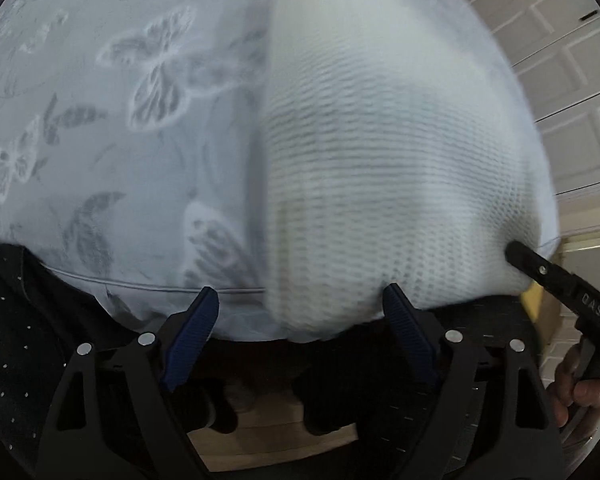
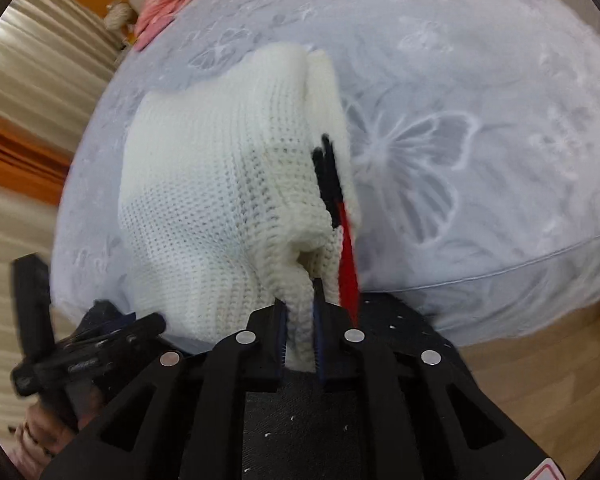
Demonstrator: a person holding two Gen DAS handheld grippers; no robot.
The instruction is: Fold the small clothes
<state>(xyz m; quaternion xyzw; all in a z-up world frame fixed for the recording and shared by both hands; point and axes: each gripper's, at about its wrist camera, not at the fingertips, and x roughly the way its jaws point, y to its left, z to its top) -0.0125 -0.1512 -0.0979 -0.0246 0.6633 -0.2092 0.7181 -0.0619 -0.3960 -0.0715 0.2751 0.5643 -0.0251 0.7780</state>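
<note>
Butterfly-print bedspread [image 2: 480, 128], right tool [image 2: 300, 314] pinching white knit garment [image 2: 204, 184] (lifted); left tool [image 1: 300, 312] wide

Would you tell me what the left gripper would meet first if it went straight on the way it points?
Most likely the white knit garment: it hangs right ahead of the open left gripper, its lower edge between the fingertips. The butterfly bedcover lies behind. Blur makes depth uncertain.

Both wrist views face the bedspread [image 1: 100, 160] closely (sharing the sweater [image 2: 204, 200]).
</note>
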